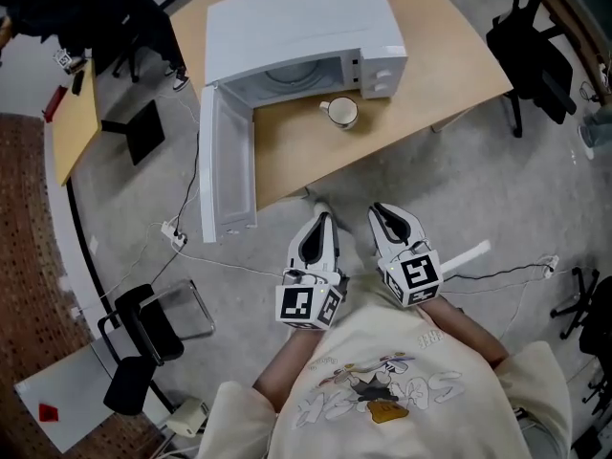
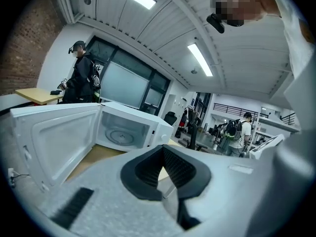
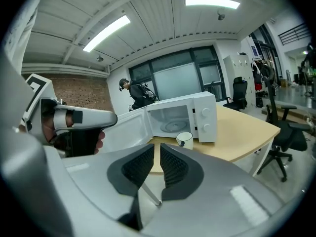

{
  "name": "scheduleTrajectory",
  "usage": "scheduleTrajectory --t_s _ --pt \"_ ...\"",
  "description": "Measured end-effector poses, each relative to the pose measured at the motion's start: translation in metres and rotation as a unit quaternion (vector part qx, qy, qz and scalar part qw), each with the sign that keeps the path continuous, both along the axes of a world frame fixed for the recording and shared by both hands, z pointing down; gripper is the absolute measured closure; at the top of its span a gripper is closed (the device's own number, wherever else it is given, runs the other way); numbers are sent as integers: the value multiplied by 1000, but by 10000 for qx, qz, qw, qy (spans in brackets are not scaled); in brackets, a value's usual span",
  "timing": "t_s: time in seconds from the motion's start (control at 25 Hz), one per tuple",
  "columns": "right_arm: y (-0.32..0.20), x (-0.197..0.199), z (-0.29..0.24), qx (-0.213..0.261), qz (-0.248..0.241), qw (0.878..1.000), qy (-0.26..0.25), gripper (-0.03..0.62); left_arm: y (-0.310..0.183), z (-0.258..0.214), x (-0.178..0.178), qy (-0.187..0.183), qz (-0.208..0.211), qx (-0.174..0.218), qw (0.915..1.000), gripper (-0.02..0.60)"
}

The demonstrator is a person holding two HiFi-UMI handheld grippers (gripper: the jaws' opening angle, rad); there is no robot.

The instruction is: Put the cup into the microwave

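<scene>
Table [image 1: 316, 156] carries the microwave [image 1: 296, 27], its door [image 1: 228, 161] swung wide open.

Head view and right gripper view both show the cup [image 1: 340, 112] [image 3: 184, 138] upright on the table, just in front of the control panel. Left gripper view shows the cavity and turntable [image 2: 121, 135], not the cup.

Left gripper [image 1: 322, 220] [image 2: 162, 149]: jaw tips meet, empty.

Right gripper [image 1: 380, 210] [image 3: 157, 149]: jaws a sliver apart, empty.

Cup lies well ahead of both grippers, which are held over the floor short of the table edge.

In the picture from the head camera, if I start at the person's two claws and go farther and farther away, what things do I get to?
left claw and right claw, side by side → table → cup → microwave
</scene>
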State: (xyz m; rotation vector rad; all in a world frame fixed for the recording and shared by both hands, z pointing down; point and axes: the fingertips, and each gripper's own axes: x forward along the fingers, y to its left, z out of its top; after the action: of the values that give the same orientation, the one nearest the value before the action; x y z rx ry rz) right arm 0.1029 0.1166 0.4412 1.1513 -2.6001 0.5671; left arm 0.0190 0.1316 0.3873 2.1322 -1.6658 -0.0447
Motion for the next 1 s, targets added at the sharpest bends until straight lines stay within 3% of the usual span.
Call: scheduleTrajectory --t_s 0.24,0.4,0.56,0.72,1.0 --pt "-56 -49 -3 294 414 9980 385 514 -54 -8 -56 33 342 57 9994 577" --pt "-91 -68 -3 613 711 9935 650 492 -78 6 -75 66 468 -99 9988 577" --pt "-114 -72 11 691 832 9915 730 425 -94 24 -76 8 543 -300 9981 577" --pt "-141 -70 36 961 931 9866 935 291 -108 37 -73 -114 582 -438 9973 577" --pt "-176 -60 73 1079 1183 9802 1169 221 -109 48 -66 -306 640 -574 9958 577"
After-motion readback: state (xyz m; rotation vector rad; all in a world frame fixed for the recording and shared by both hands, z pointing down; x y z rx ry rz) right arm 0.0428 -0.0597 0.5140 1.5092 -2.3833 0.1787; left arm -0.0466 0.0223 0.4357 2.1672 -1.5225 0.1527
